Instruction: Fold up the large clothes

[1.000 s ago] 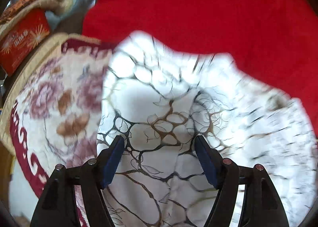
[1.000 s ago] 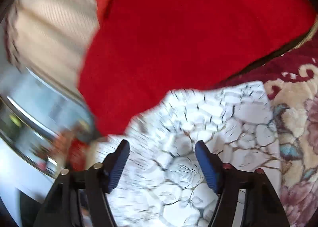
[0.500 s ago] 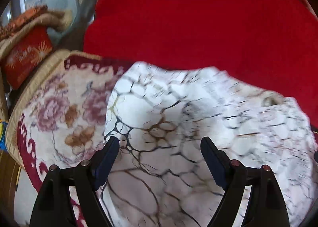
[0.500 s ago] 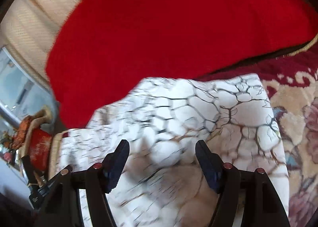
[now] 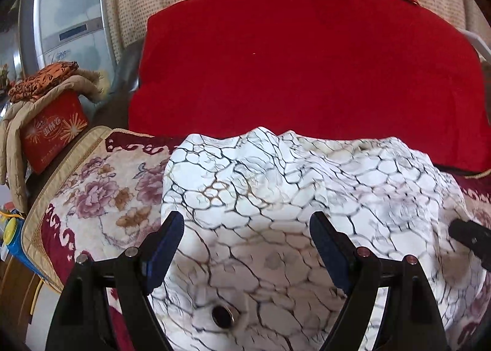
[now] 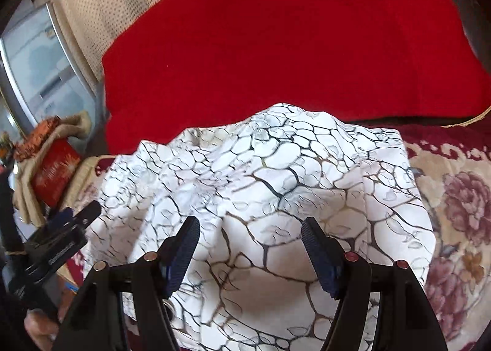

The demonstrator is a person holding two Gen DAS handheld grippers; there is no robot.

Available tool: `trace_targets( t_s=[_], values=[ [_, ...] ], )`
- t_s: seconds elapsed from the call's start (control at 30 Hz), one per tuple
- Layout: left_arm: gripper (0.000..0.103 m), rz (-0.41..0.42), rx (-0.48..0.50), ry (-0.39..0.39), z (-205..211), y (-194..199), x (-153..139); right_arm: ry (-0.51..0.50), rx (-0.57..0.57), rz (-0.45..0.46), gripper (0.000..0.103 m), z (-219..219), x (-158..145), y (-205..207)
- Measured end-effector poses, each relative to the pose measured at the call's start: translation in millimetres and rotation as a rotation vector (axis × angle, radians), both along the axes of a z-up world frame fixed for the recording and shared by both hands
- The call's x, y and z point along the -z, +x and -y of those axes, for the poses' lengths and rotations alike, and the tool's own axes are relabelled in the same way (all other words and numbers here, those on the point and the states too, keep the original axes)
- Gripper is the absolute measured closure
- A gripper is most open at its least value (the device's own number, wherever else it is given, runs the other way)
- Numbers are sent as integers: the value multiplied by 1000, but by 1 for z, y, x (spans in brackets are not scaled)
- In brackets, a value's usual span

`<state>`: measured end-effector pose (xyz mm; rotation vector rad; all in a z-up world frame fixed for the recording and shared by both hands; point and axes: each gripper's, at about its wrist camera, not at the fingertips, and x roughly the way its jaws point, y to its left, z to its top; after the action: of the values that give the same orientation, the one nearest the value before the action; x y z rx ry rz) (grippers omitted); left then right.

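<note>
Hovering with both left tongs (image 5: 245,235) and right tongs (image 6: 250,240) spread wide, pulled back above released white crackle-print garment (image 5: 276,197); fold laid.

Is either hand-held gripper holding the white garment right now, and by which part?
No. The left hand-held gripper and right hand-held gripper are both open above the white crackle-print garment.
</note>
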<state>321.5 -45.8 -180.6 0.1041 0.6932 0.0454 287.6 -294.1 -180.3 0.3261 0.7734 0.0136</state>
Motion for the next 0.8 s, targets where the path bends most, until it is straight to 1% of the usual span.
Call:
trace_targets(
  t_s=[0.03, 0.07, 0.17, 0.27, 0.3, 0.37, 0.43, 0.47, 0.5, 0.57, 0.7, 0.77, 0.8],
  values=[
    [18, 0, 9, 6, 3, -2, 2, -7, 8, -1, 30, -1, 1, -3],
    [18, -1, 18, 8, 5, -3, 4, -9, 16, -1, 30, 2, 7, 0],
    [18, 0, 34, 23, 10, -1, 11, 10, 42, -13, 30, 5, 18, 10],
    [18, -22, 30, 38, 12, 7, 22, 8, 59, -70, 31, 9, 38, 24],
    [18, -42, 27, 41, 12, 12, 29, 8, 59, -92, 31, 10, 44, 30],
    [18, -103, 24, 41, 10, 24, 43, -5, 65, -106, 31, 9, 50, 35],
    [18, -184, 13, 31, 7, 36, 61, -25, 66, -108, 30, 6, 50, 37],
    [18, -212, 10, 21, 5, 40, 68, -30, 65, -110, 30, 6, 50, 38],
    [18, -222, 9, 22, 4, 42, 71, -34, 64, -112, 30, 6, 50, 38],
    [18, -210, 15, 40, 5, 41, 70, -38, 67, -113, 30, 5, 46, 38],
    [18, -157, 11, -8, -5, 30, 55, -28, 72, -72, 31, 5, 35, 26],
    [18, -129, -13, 5, -12, 26, 50, -33, 81, -48, 31, 6, 25, 18],
    [18, -113, -35, 25, -16, 24, 49, -46, 91, -32, 31, 7, 21, 14]
  ],
)
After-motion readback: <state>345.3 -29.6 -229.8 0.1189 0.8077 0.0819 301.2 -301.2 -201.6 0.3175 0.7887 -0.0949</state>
